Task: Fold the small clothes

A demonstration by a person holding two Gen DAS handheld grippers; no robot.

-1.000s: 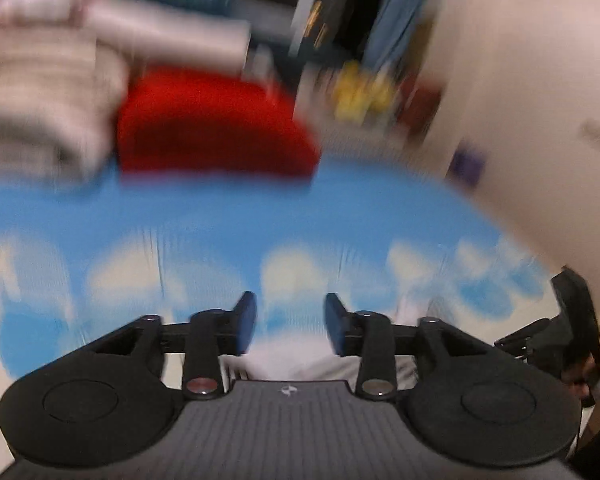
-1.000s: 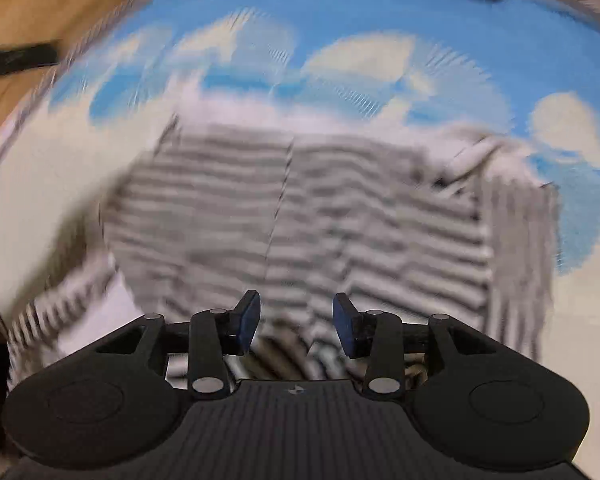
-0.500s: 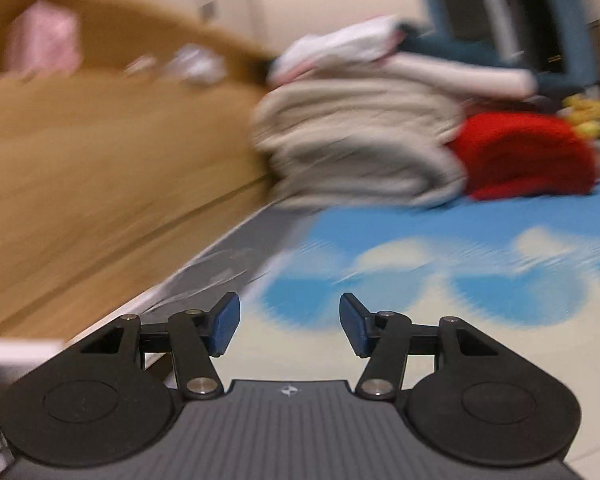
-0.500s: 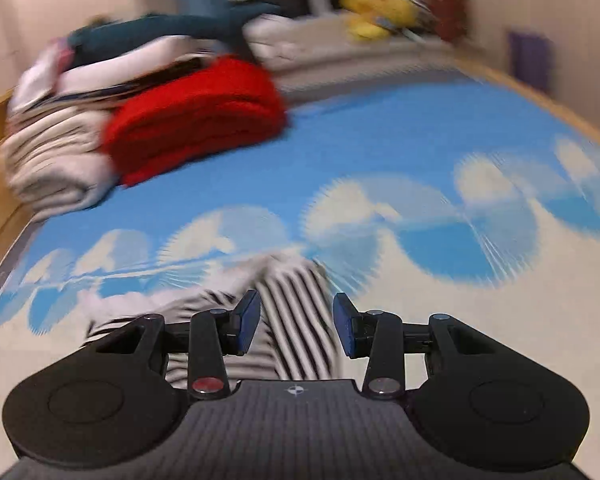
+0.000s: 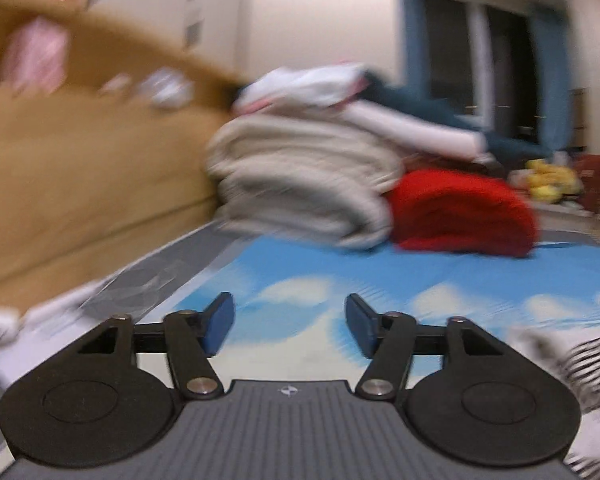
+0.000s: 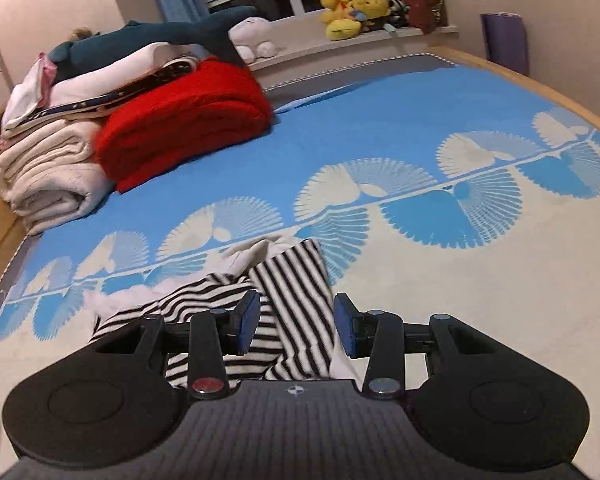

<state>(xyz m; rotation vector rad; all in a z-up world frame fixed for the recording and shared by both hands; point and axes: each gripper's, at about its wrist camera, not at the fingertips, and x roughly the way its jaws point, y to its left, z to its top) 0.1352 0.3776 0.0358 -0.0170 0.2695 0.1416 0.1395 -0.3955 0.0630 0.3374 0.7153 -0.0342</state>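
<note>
The striped garment (image 6: 284,308) lies rumpled and only partly folded on the bed (image 6: 440,312), under the empty half-open right gripper (image 6: 296,326), while the left gripper (image 5: 290,326), just widened, holds nothing.

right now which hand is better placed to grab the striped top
Right. Its gripper is open directly over the striped top; the left gripper is open over bare bedspread, the top off to its side.
</note>
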